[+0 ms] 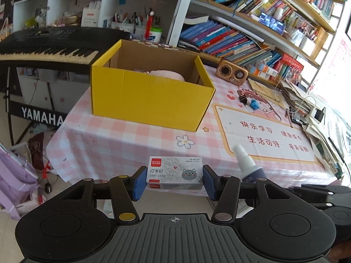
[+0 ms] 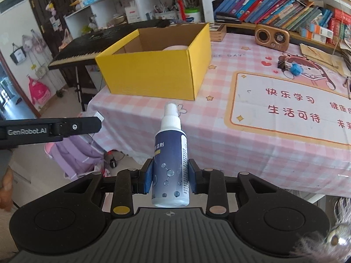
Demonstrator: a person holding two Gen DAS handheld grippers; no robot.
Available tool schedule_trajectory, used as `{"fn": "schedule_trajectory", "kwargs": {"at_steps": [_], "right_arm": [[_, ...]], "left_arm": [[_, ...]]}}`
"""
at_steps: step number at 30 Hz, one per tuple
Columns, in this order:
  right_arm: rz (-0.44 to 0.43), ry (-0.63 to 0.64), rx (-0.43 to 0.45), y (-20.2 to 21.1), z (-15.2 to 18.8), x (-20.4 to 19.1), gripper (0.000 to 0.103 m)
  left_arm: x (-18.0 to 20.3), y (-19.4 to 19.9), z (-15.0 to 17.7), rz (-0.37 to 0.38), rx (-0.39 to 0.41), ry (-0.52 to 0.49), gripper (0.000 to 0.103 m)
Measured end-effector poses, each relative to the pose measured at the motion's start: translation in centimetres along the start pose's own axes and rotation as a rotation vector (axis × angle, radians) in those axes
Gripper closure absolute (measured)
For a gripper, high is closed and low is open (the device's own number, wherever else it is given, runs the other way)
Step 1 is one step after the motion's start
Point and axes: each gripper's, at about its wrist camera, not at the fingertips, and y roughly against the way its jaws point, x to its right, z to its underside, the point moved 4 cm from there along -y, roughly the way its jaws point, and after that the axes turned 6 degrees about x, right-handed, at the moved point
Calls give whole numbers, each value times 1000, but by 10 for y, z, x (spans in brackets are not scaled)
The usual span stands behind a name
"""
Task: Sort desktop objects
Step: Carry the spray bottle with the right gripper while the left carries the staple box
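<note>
Staple box [image 1: 174, 173] clamped between left fingers [image 1: 139, 183]; spray bottle [image 2: 170, 164] between right fingers [image 2: 148, 176]

Setting: a home study or child's room. Worktop [image 2: 252, 153] carries a pink checked cloth with a cartoon print; bookshelves [image 1: 252, 35] crammed with books run from 12 to 3 o'clock, and white cubbies [image 1: 72, 6] with pen cups stand at 11 o'clock. A Yamaha keyboard [image 1: 48, 43] on a stand sits at 10 o'clock; bags hang on the wall [image 2: 33, 50] at 9 o'clock.
</note>
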Motion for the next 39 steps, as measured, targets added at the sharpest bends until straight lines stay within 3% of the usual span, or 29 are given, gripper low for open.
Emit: {"fn": "schedule_trajectory", "kwargs": {"at_steps": [20,32,39], "right_arm": [[47,-49,-16,8,-2,16,73],[24,-29,2,7,-15,15,73],[-25,-6,20,1,-33,11,73]], "left_arm": [[21,-23,-14,105,-45,-48,51],[20,-19,-29,114,-9,-44,51],[12,-19,-34,79,8,-3,51]]}}
